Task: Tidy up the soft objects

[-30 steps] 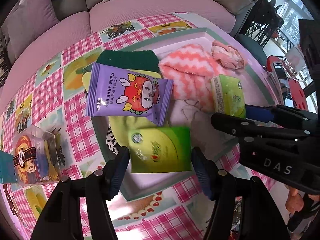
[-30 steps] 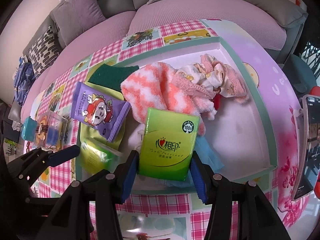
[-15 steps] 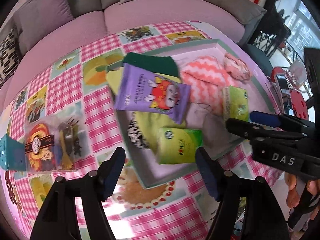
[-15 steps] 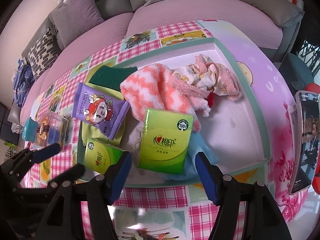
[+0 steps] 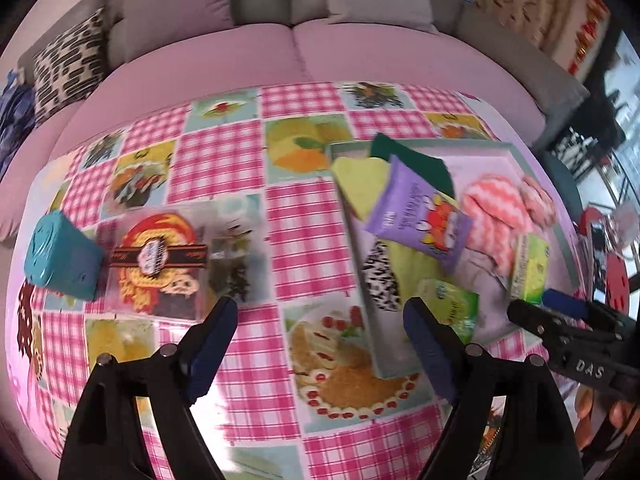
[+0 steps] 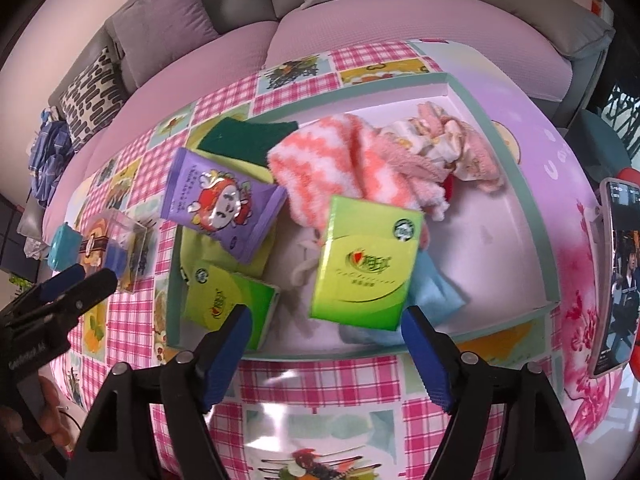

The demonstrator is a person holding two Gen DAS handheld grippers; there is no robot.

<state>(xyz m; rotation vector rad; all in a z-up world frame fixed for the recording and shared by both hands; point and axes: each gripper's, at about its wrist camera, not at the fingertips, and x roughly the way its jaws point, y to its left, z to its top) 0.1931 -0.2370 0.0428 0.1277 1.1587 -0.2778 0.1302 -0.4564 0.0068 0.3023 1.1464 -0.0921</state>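
Observation:
A shallow tray [image 6: 536, 216] on the checked tablecloth holds soft things. Among them are a large green tissue pack [image 6: 366, 264], a smaller green tissue pack [image 6: 228, 300], purple baby wipes [image 6: 222, 204], a pink-and-white fluffy cloth [image 6: 340, 164], a dark green cloth [image 6: 248, 136] and a blue cloth [image 6: 436, 292]. My right gripper [image 6: 326, 320] hovers at the tray's near edge, its jaws opening, and the large pack lies free just beyond the tips. My left gripper [image 5: 320, 320] is over the tablecloth left of the tray [image 5: 378, 356], its jaws opening with nothing between them.
Left of the tray stand a clear snack box [image 5: 160, 264] and a teal box [image 5: 60, 256]. A phone [image 6: 616, 280] stands at the table's right edge. A pink sofa with cushions curves behind the table. A hand holds each gripper's grip.
Both grippers opened wider and let go of their green tissue packs, which now lie in the tray. The left gripper pulled back, rolled and swung left toward the snack box. The right one stayed put.

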